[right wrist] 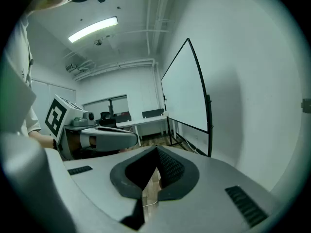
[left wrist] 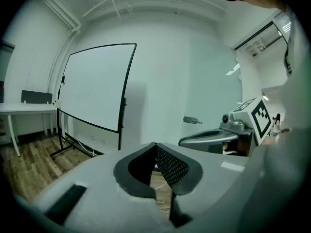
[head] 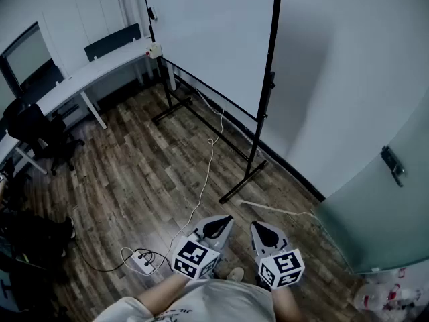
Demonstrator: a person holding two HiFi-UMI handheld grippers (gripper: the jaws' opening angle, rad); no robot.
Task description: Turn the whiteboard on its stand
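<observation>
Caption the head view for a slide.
Left gripper and right gripper, shut and empty, face the whiteboard on its stand.

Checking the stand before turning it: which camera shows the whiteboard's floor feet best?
Head view: both feet lie in plain sight on the wood floor below the whiteboard. Both gripper views catch only the far foot, small; the near one is hidden.

The left hand-held gripper (head: 216,227) and right hand-held gripper (head: 268,233) hover side by side, jaws together, empty.
</observation>
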